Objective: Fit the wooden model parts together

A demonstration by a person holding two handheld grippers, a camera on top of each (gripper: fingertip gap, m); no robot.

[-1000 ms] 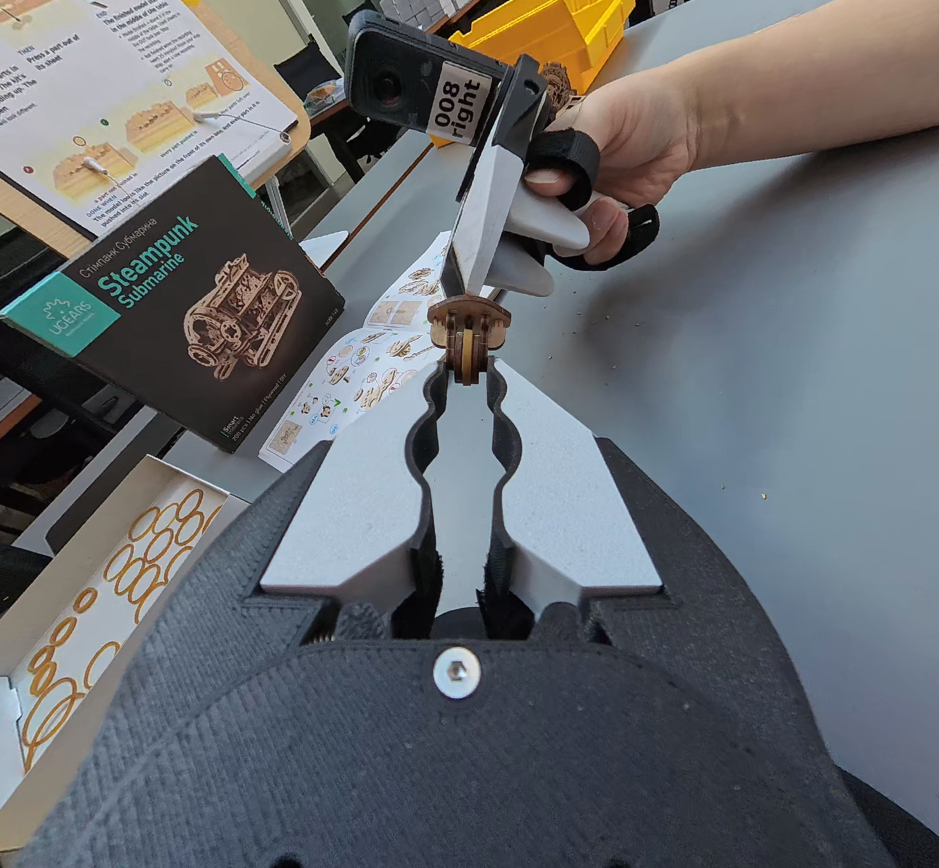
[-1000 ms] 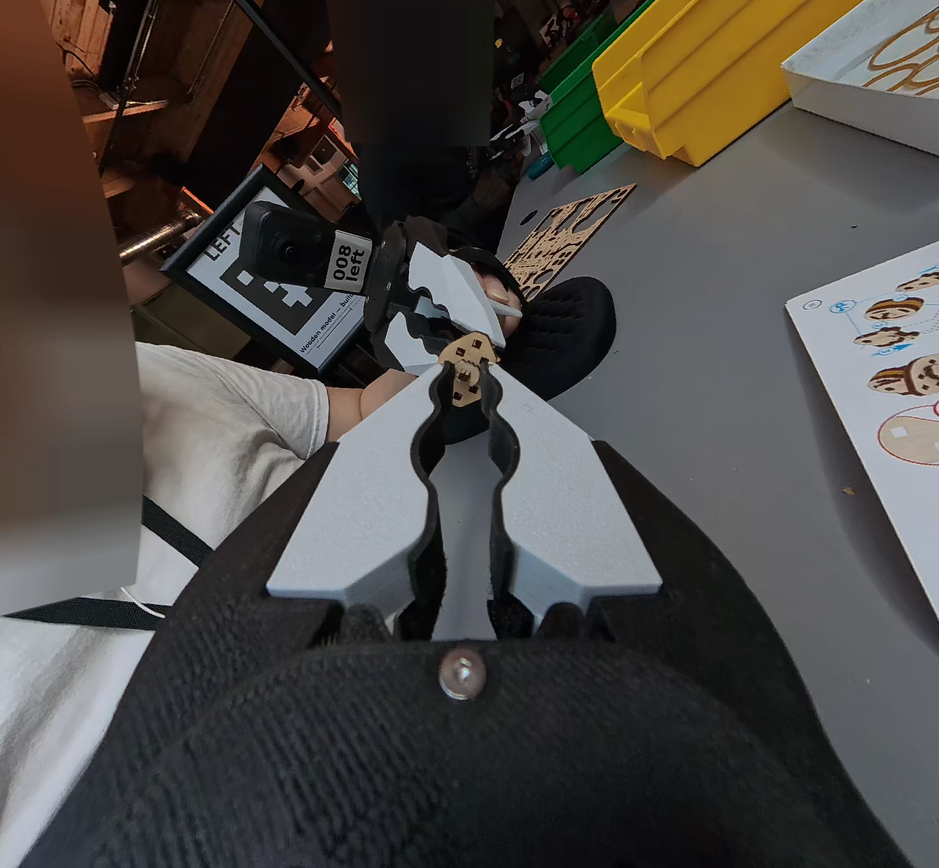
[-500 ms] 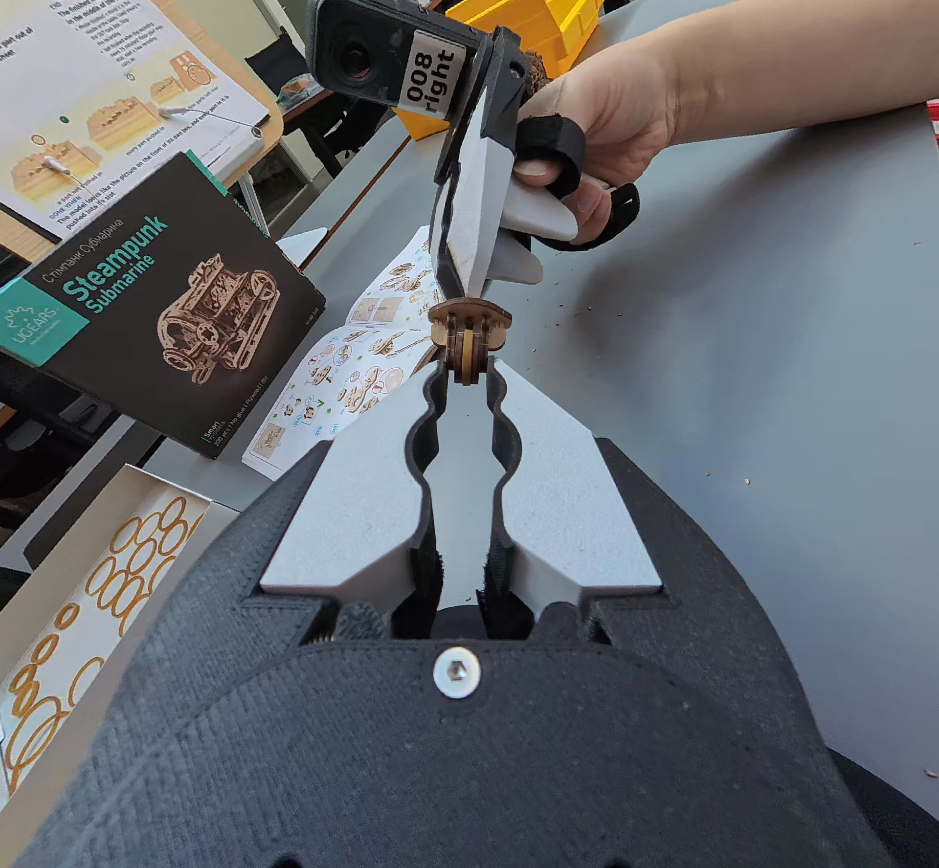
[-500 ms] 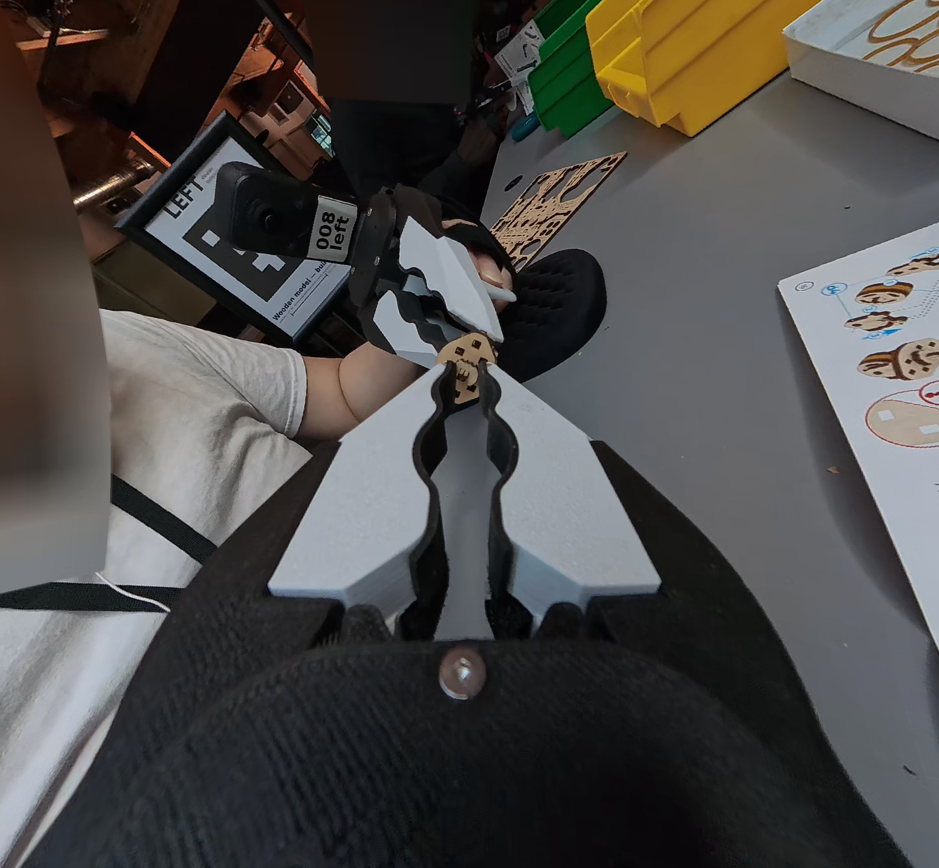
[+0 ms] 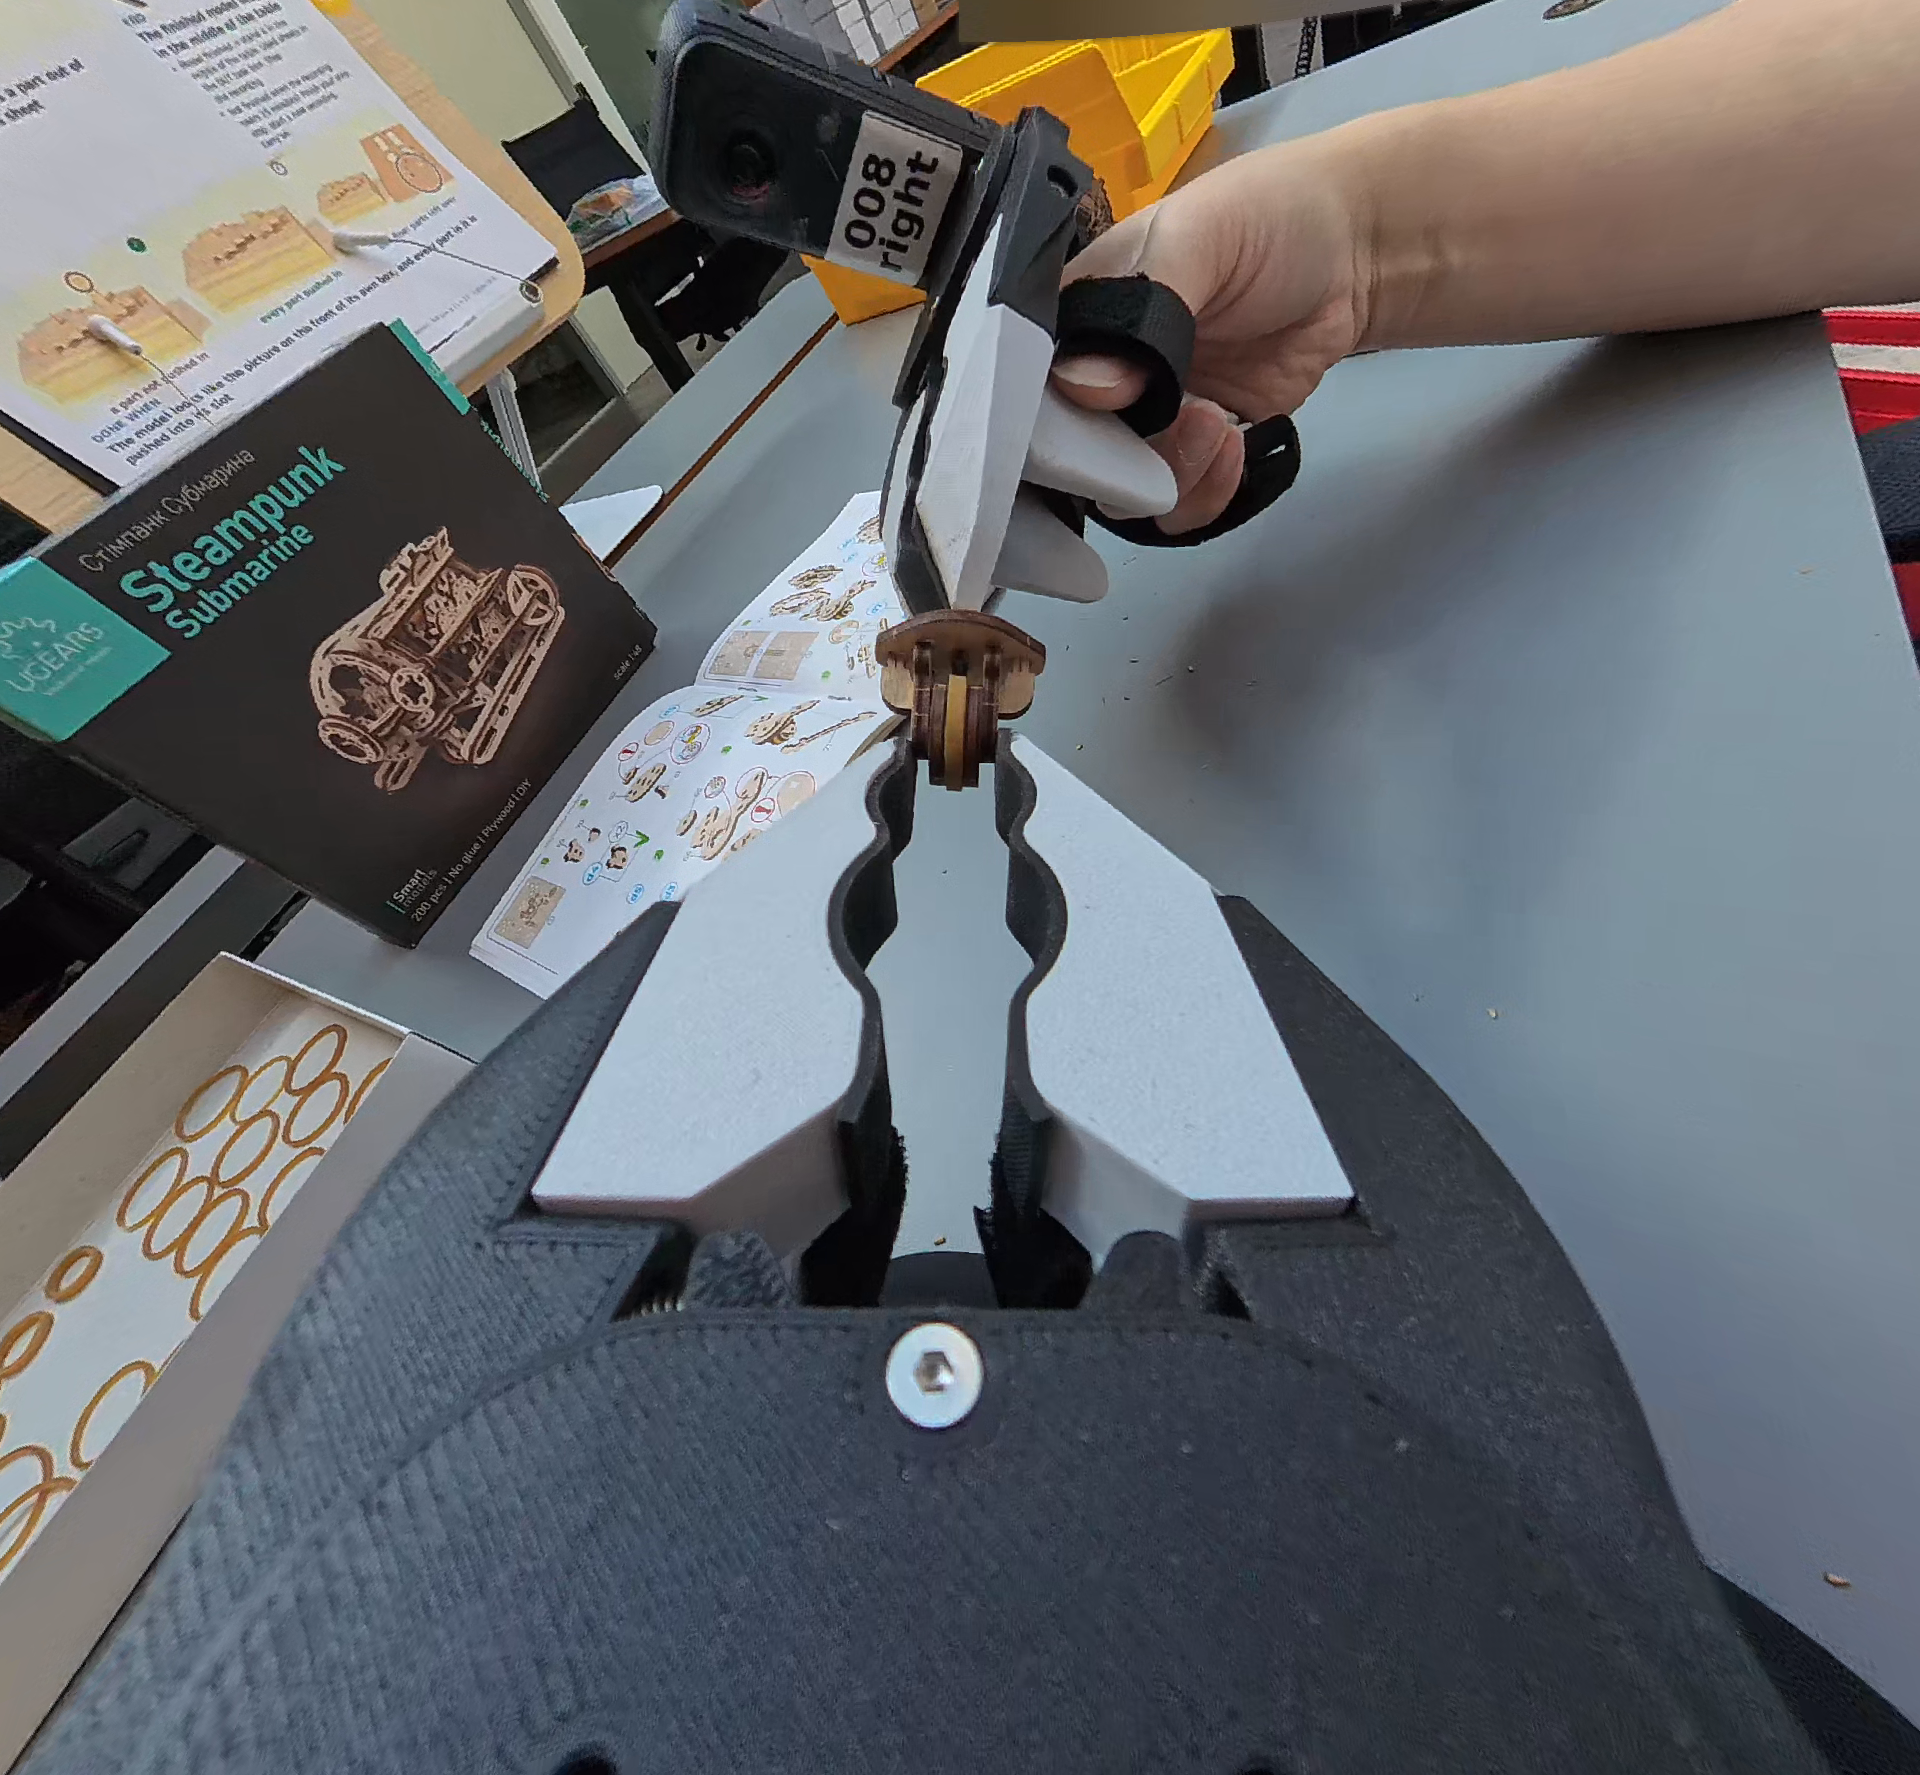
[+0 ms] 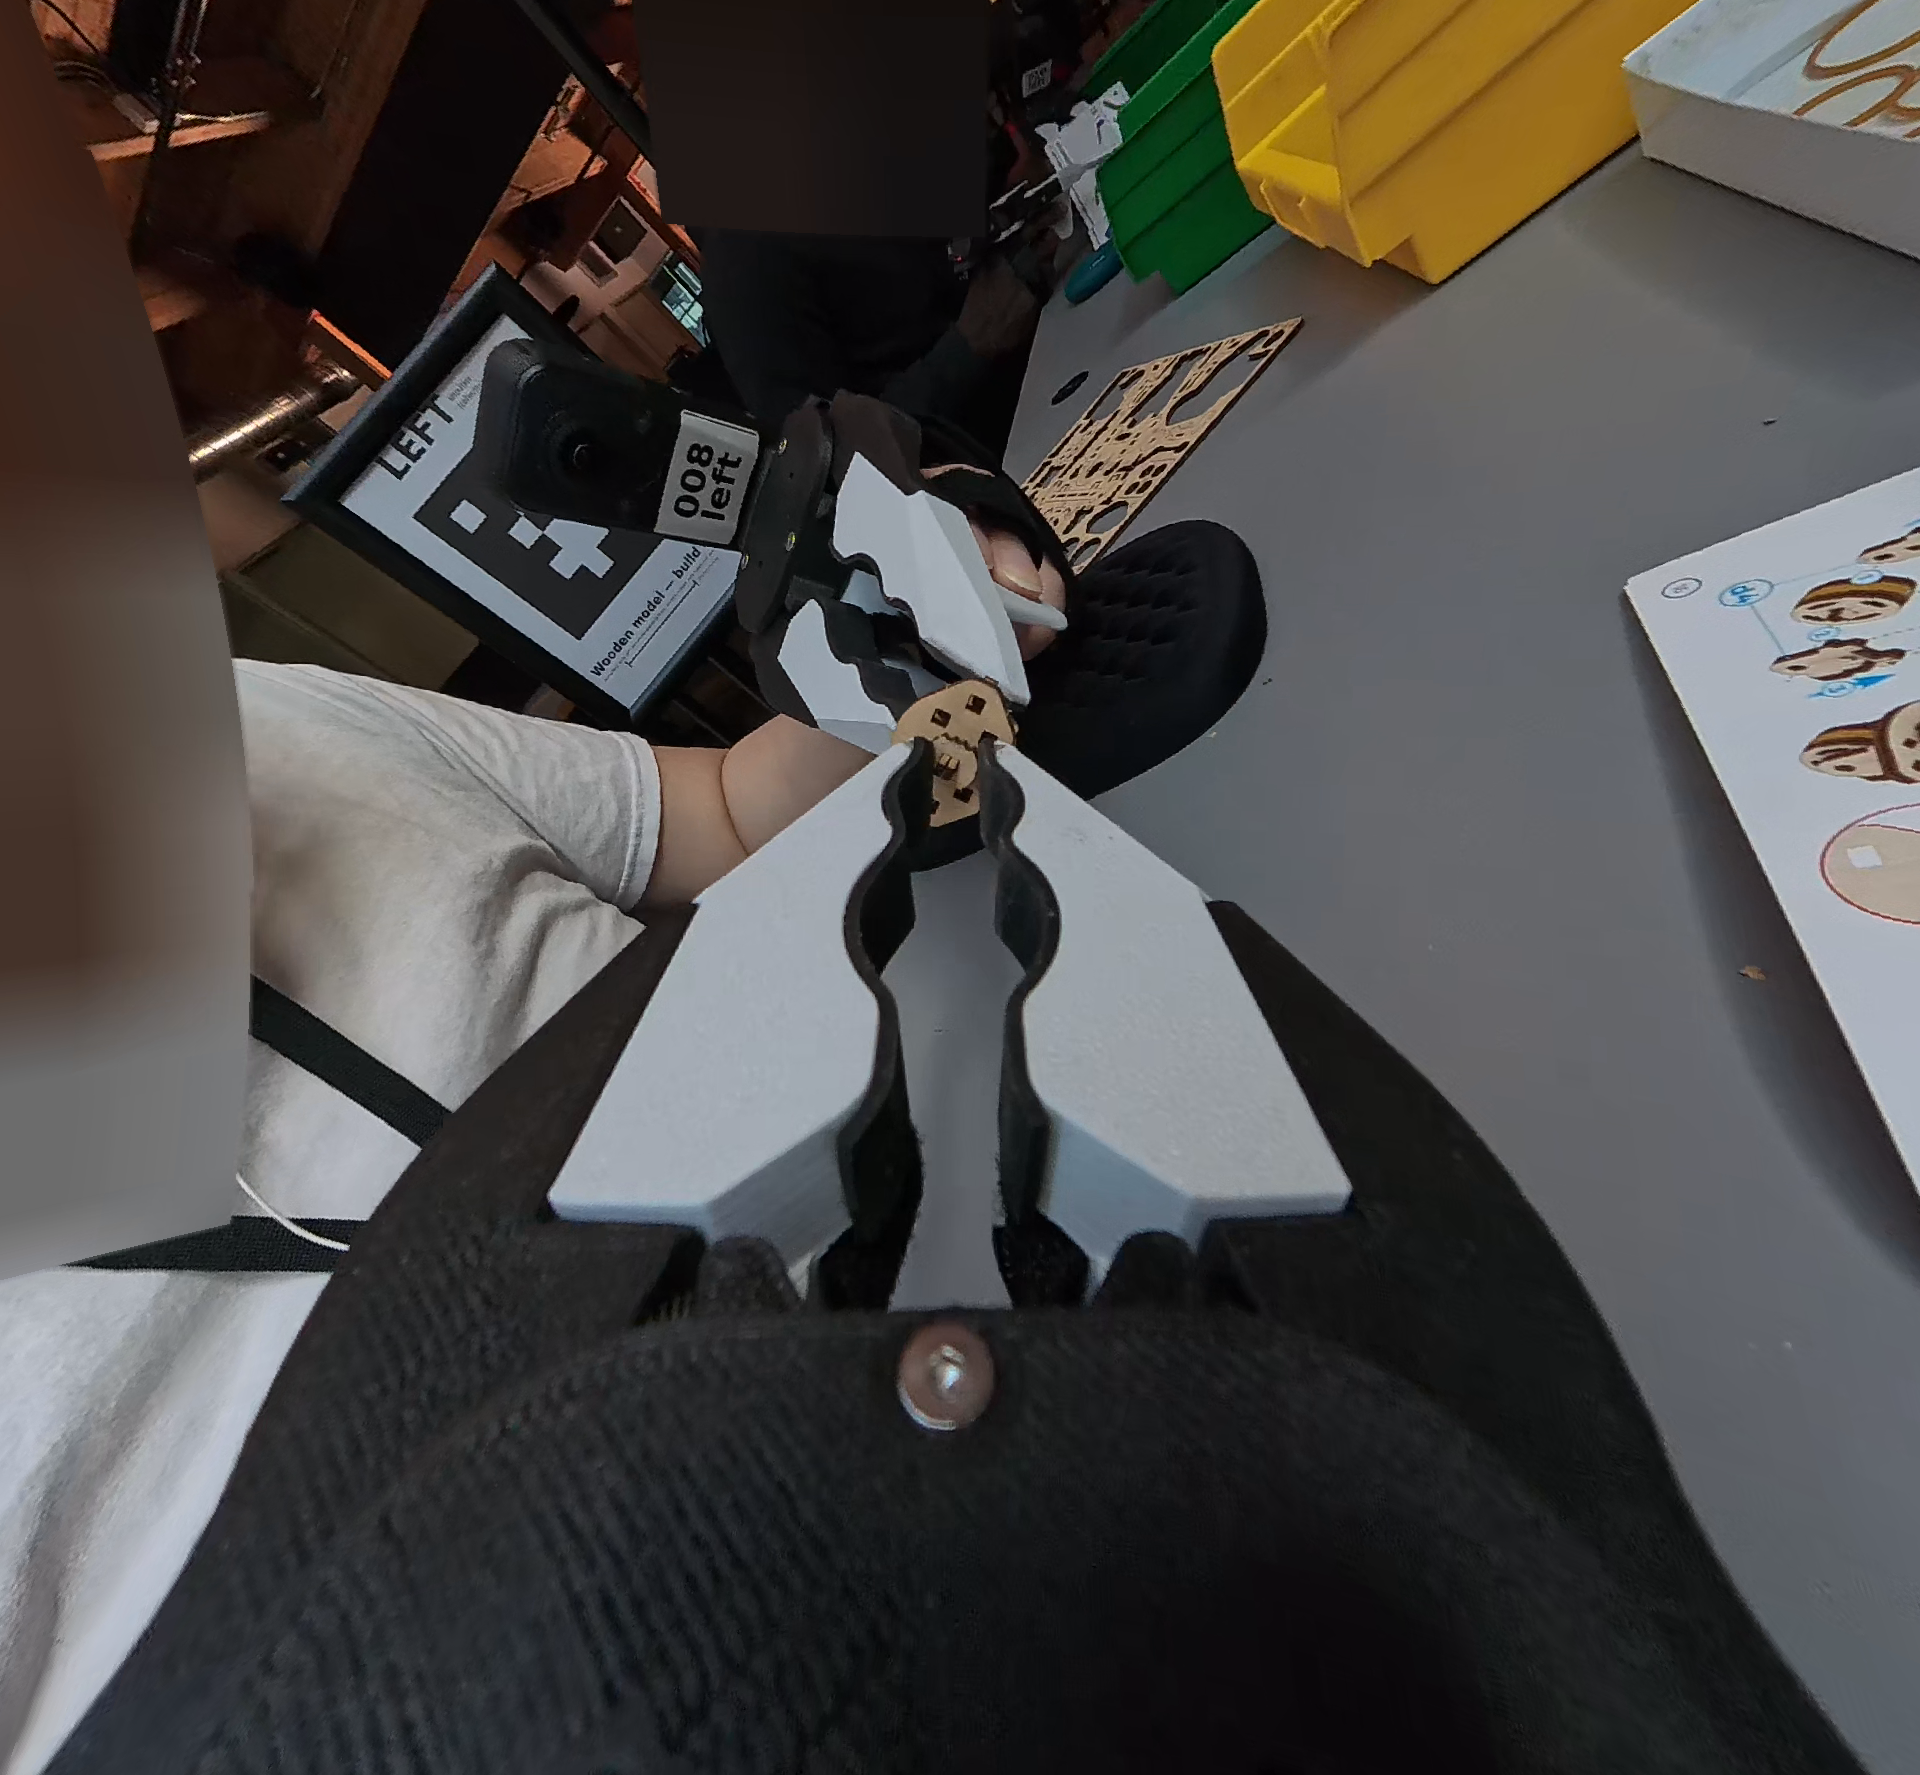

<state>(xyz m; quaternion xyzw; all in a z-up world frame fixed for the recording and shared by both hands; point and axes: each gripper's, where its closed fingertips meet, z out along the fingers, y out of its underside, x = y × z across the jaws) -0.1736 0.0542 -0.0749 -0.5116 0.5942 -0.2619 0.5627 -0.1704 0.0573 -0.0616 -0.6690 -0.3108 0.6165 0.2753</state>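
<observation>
A small wooden model assembly [image 5: 956, 686] of stacked discs under a rounded cap plate is held in the air above the grey table. My left gripper [image 5: 954, 757] is shut on its lower disc stack. My right gripper [image 6: 951, 767] is shut on the same assembly [image 6: 954, 749] from the opposite side. In the left wrist view the right gripper [image 5: 951, 598] comes down from above onto the cap plate. In the right wrist view the left gripper [image 6: 961, 686] shows behind the part.
An instruction booklet [image 5: 717, 769] and a dark model box [image 5: 312, 624] lie on the table [image 5: 1507, 842]. A white tray of wooden rings [image 5: 156, 1237] sits at the left. A punched wooden sheet [image 6: 1153, 426], yellow bins [image 6: 1455, 63] and green bins [image 6: 1174, 156] lie farther off.
Both grippers stay shut on the assembly. The pair has shifted slightly, the right gripper tilting more upright over the part; the box and booklet slid a little in view.
</observation>
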